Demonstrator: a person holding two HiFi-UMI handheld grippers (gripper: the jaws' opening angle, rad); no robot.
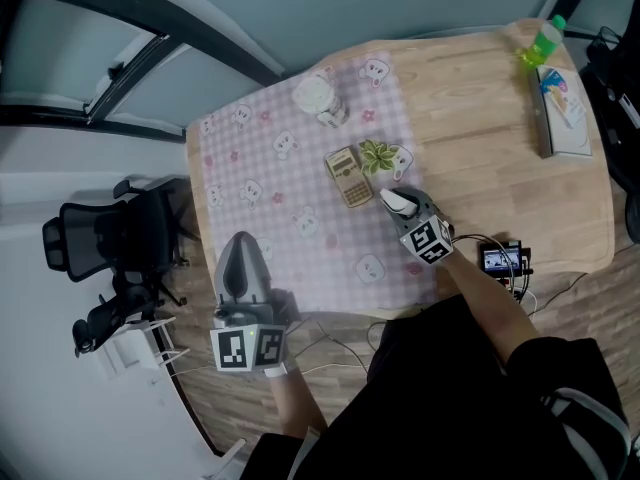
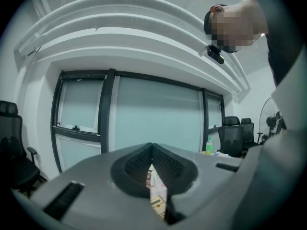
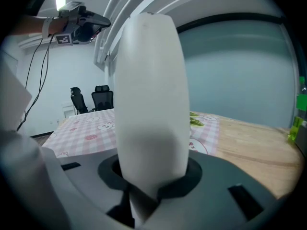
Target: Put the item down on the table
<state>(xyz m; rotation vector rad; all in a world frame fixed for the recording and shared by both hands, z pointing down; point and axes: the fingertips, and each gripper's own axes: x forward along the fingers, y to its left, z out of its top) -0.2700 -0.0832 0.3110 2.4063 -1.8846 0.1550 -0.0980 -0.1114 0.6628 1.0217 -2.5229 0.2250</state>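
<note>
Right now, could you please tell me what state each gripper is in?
Left gripper: closed, holding nothing.
Right gripper: closed on a smooth white item.

A wooden worktop [image 1: 480, 148] stands near large dark-framed windows [image 2: 153, 114], a black office chair [image 1: 105, 233] beside it. The floor [image 1: 205, 398] looks like wood planks.

- Head view: from above, steeply down on table [image 1: 480, 118] and cloth [image 1: 300, 183]; left gripper [image 1: 243, 243] and right gripper [image 1: 398, 204] low in frame.
- Left gripper view: low, level along closed jaws, facing window [image 2: 153, 114]; bottle [image 2: 209, 145] far off at right.
- Right gripper view: just over cloth, tight behind held item [image 3: 151, 99], facing across table.
- Shared by all three: bottle, cloth.
</note>
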